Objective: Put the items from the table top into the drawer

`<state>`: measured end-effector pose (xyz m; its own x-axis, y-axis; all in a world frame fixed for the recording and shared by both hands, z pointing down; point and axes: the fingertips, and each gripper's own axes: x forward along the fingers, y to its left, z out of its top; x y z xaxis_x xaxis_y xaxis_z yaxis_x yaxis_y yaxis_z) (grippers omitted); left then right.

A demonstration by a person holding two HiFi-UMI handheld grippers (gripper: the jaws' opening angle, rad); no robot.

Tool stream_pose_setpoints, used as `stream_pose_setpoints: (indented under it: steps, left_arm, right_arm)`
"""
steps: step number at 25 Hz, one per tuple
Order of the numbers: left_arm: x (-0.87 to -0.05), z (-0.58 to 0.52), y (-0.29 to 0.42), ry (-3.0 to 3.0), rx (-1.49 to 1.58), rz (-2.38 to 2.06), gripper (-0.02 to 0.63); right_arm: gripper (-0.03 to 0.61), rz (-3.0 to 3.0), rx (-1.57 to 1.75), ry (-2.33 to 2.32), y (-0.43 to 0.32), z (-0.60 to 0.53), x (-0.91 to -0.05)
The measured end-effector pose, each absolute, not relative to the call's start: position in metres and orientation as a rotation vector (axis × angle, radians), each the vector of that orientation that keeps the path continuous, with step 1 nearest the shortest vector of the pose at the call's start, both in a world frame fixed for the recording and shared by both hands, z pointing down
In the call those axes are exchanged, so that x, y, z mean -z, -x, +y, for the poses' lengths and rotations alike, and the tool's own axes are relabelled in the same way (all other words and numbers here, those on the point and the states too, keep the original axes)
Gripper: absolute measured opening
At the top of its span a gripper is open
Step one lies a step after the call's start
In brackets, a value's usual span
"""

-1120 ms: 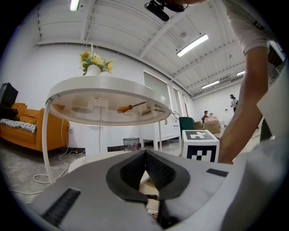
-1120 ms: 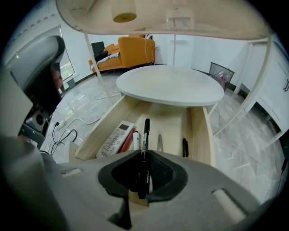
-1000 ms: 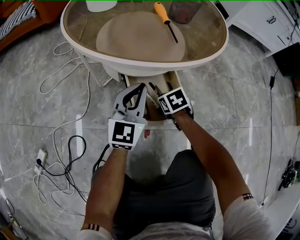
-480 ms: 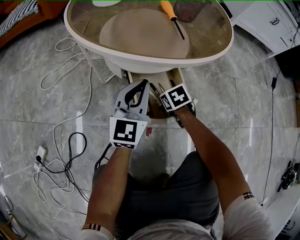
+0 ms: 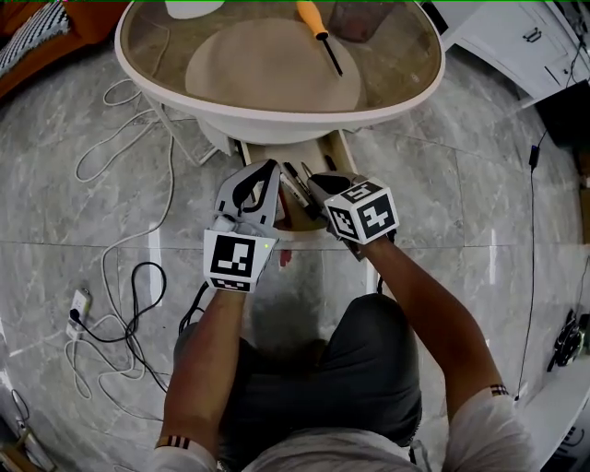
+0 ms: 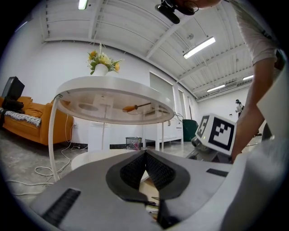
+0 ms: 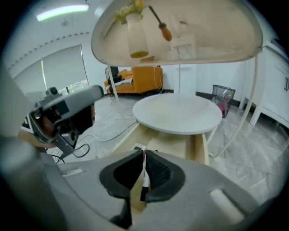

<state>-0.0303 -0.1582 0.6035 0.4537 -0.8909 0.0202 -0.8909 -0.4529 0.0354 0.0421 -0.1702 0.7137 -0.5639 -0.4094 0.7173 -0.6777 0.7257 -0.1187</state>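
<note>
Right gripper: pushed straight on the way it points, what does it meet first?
Probably the floor of the open drawer; the right gripper, claw shut on a pen, points into it, below the white lower shelf. Depth is unclear.

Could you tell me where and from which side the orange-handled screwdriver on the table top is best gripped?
Grip the screwdriver by its thick orange handle, tongs closing across its width. It lies flat on the glass table top, so come straight down from above; the thin shaft would probably slip. Mind the dark container just right of the handle.
</note>
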Motion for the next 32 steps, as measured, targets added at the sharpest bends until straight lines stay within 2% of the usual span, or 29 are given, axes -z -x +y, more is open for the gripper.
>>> stream_pose_setpoints:
  steps: [3,20,32]
  left_arm:
    - [-0.602,-0.155,0.031,-2.66,-0.025,-1.611,0.0]
    - [-0.493,-0.114,0.043,-2.749,0.06,-1.538,0.0]
    - [-0.421,-0.127,0.041,-2.76,0.155,-1.498,0.0]
  right_arm:
    - [0.002,-2.324,-0.48,-0.838,-0.043,-0.165,-0.686]
    - [0.002,-2.551,-0.404,-0.832,-0.024,-0.116,-0.515]
    - [0.002,-2.573,-0.4,-0.879,-0.01,-0.15,-0.433]
